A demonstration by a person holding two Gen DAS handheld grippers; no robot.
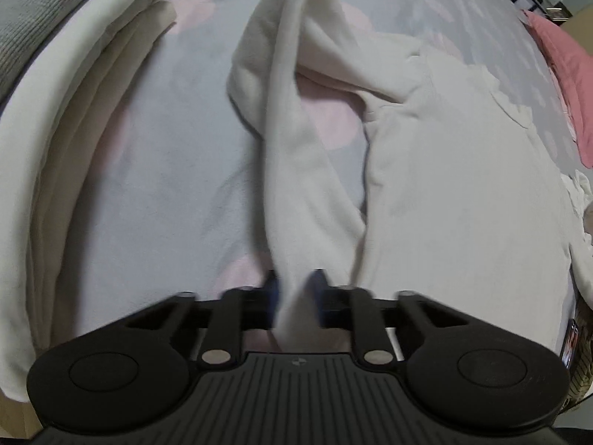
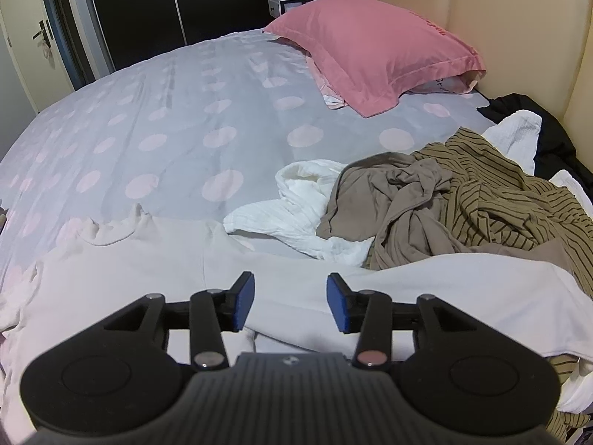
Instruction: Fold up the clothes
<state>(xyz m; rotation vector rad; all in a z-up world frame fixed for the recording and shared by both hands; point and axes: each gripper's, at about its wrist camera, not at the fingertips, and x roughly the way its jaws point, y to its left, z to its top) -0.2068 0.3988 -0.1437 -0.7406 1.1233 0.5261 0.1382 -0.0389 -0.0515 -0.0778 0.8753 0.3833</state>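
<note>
A cream long-sleeved garment (image 1: 444,155) lies spread on the bed. My left gripper (image 1: 296,293) is shut on its sleeve (image 1: 292,141), which stretches away from the fingers, lifted off the sheet and folded at the far end. In the right wrist view the same garment (image 2: 148,259) lies flat under my right gripper (image 2: 291,304), which is open and empty just above the cloth. Its blue pads (image 2: 246,302) stand well apart.
A grey sheet with pink dots (image 2: 185,118) covers the bed. A pink pillow (image 2: 370,55) lies at the head. A heap of unfolded clothes (image 2: 463,200), brown, striped and white, lies right. Folded white and grey items (image 1: 55,92) sit at the left.
</note>
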